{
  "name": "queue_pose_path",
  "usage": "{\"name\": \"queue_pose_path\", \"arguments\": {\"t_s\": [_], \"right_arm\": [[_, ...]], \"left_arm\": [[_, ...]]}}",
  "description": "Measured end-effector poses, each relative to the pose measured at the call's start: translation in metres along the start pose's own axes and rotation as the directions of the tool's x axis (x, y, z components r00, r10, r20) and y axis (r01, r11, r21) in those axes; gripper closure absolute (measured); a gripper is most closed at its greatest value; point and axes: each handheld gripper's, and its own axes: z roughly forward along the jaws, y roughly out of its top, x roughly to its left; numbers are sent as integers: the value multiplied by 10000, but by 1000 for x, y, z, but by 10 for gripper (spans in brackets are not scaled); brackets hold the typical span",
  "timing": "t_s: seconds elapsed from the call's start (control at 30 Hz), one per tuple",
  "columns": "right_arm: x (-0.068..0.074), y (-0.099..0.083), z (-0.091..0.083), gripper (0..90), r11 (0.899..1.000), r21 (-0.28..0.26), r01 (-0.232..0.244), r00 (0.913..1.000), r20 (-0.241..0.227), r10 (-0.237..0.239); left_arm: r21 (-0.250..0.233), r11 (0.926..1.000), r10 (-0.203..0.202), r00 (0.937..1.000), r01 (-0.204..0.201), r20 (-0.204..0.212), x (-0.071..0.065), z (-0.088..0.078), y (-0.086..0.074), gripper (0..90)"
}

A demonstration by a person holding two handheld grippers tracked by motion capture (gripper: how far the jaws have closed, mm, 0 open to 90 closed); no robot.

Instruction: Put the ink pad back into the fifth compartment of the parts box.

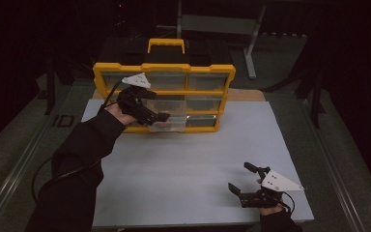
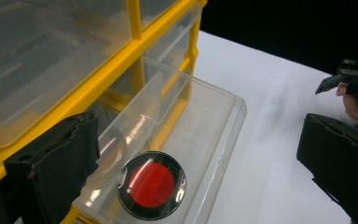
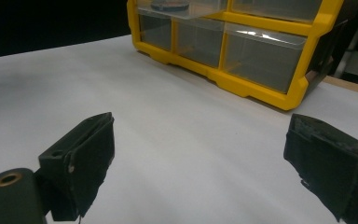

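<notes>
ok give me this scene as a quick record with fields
cabinet: yellow drawer cabinet at the far end of the white table
drawer: clear drawer pulled out
contents: round red-and-black disc lying in the drawer
left claw: open, over the drawer, disc between its jaws, untouched
right claw: open, above the table's near right corner
</notes>
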Motion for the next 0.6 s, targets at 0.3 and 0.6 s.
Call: {"name": "queue_pose_path", "arguments": {"t_s": [0.3, 0.6], "right_arm": [[1, 1, 1, 89, 10000, 8, 2, 10000, -9, -2], [0, 0, 0, 89, 10000, -3, -76, 10000, 16, 76]], "left_arm": [[-36, 9999, 128, 9999, -128, -26, -4, -8, -8, 2], [-279, 9996, 69, 9999, -65, 153, -8, -14, -25, 1]]}}
